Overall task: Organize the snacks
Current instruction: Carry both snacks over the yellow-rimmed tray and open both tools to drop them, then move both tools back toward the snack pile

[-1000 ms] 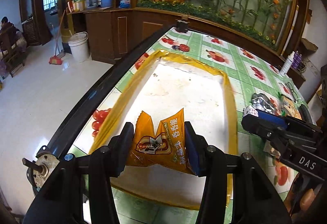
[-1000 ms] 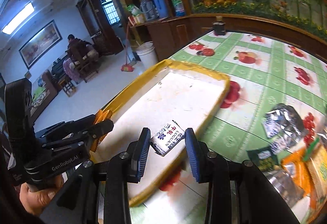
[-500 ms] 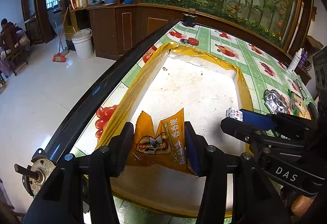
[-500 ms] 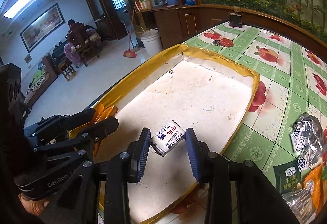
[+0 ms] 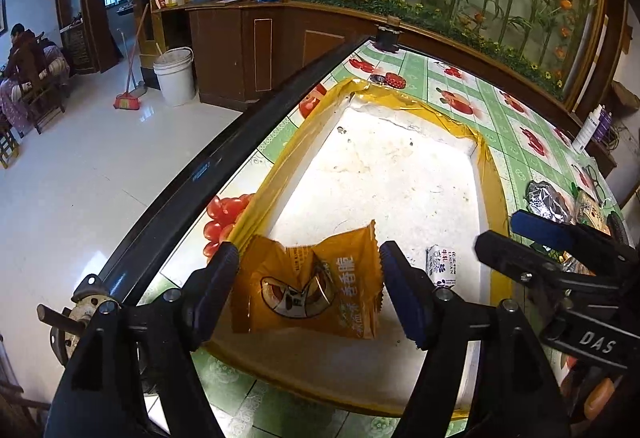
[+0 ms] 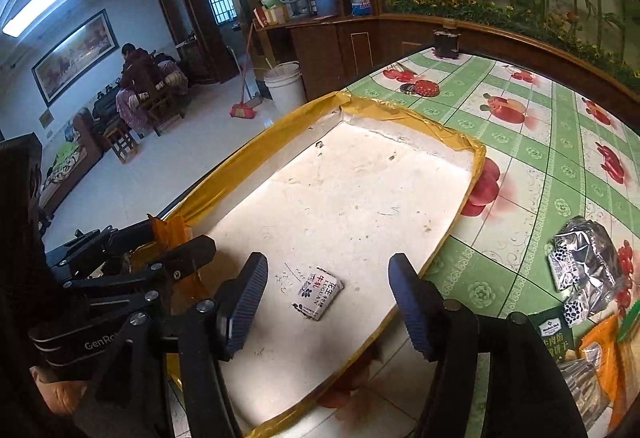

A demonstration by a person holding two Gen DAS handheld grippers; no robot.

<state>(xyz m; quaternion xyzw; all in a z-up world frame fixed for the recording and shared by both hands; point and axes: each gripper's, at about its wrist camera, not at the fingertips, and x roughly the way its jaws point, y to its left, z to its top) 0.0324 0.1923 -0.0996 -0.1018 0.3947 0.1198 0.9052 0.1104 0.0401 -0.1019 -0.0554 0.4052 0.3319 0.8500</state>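
Note:
A white tray with a gold rim [image 5: 490, 174] lies on the fruit-patterned table; it also shows in the right wrist view [image 6: 460, 142]. My left gripper [image 5: 308, 290] is open, and an orange snack packet [image 5: 308, 290] lies in the tray between its fingers. My right gripper [image 6: 328, 302] is open above a small white candy packet [image 6: 318, 292], which lies on the tray floor and also shows in the left wrist view [image 5: 442, 265]. The right gripper [image 5: 560, 262] reaches in at the right of the left wrist view.
Several more snack packets lie on the table right of the tray: silver ones [image 6: 584, 262], a dark green one [image 6: 554, 334] and an orange one [image 6: 600, 354]. A small red tin [image 6: 424, 88] sits beyond the tray. The table's black edge [image 5: 208, 166] runs along the left.
Both grippers have opened. The orange packet and the white candy packet have dropped from the fingers onto the tray floor.

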